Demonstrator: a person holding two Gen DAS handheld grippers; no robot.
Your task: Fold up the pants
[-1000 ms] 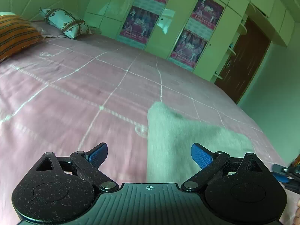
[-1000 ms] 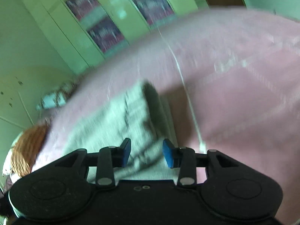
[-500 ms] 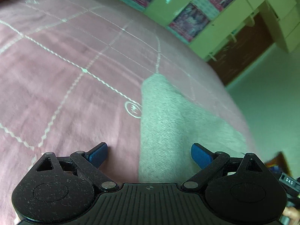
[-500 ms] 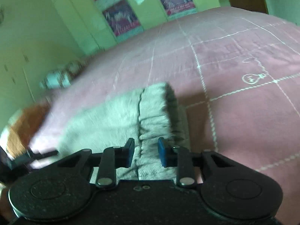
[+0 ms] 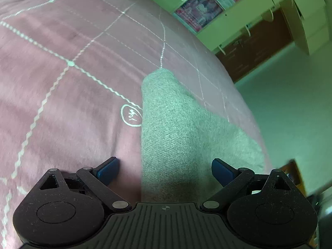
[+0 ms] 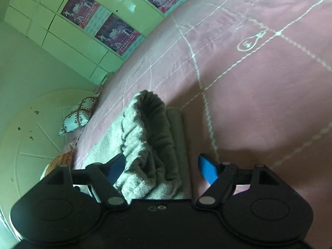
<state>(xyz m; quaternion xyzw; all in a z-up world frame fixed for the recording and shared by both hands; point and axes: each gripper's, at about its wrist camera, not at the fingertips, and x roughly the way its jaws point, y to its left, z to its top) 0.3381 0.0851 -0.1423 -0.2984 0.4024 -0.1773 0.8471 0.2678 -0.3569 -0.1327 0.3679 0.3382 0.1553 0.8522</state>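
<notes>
Two tools work over one bed, each seen from its own wrist camera. The left tool (image 5: 165, 171) stands spread wide, its blue pads (image 5: 108, 167) well apart and pressing on nothing; the left pad hangs over bare bedspread and the right pad over grey cloth. The right tool (image 6: 160, 167) is opening, and the gathered waistband of the grey pants (image 6: 149, 137) lies between its pads, loose, with a clear gap to the right pad; the left pad is partly hidden behind the cloth, so contact there cannot be told.

The pants lie on the pink bedspread (image 5: 62, 103), which carries a grid of white stitched lines and a small light-bulb motif (image 6: 250, 41). From the left view the pants (image 5: 176, 134) show as a flat folded slab, its narrow far end reaching a stitched line, its left edge just beside a circular printed mark (image 5: 132, 115).

Beyond the bed stands a pale green wardrobe (image 6: 68, 41) with posters (image 6: 116, 34) on its doors. A patterned pillow (image 6: 77, 116) sits at the head of the bed, and a brown door (image 5: 255, 56) shows in the left view.
</notes>
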